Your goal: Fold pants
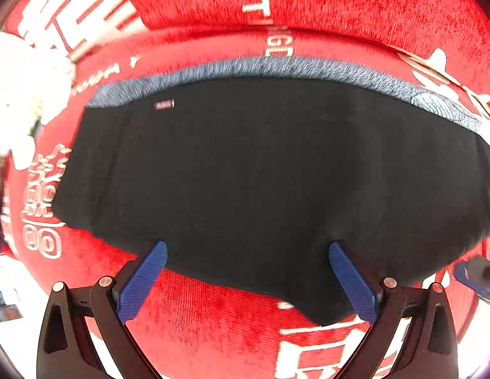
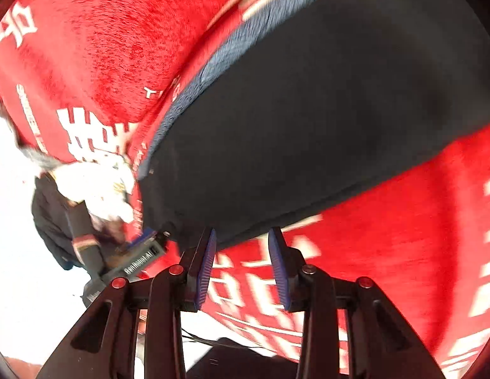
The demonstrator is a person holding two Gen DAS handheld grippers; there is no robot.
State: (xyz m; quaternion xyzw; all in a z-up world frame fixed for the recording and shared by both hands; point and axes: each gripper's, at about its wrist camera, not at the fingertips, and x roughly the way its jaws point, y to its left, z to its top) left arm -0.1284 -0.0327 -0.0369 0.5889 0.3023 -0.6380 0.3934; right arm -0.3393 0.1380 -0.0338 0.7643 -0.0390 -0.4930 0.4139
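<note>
The black pants (image 1: pixel 245 164) lie folded flat on the red cloth, with a grey-blue waistband (image 1: pixel 276 66) along their far edge. My left gripper (image 1: pixel 248 248) points down over their near edge and is open wide, with nothing pinched between its blue pads (image 1: pixel 143 281). In the right wrist view the pants (image 2: pixel 308 110) fill the upper right. My right gripper (image 2: pixel 243 233) stands just short of their near edge. It is open by a narrow gap and only red cloth shows between its fingers. The left gripper (image 2: pixel 140 252) appears at that view's left, by the pants' corner.
A red cloth with white characters (image 1: pixel 213 322) covers the surface under the pants. A white crumpled item (image 1: pixel 23 94) lies at the left edge. A person's dark sleeve with a striped cuff (image 2: pixel 83 240) holds the left gripper. The right gripper's body (image 1: pixel 475 274) shows at the right.
</note>
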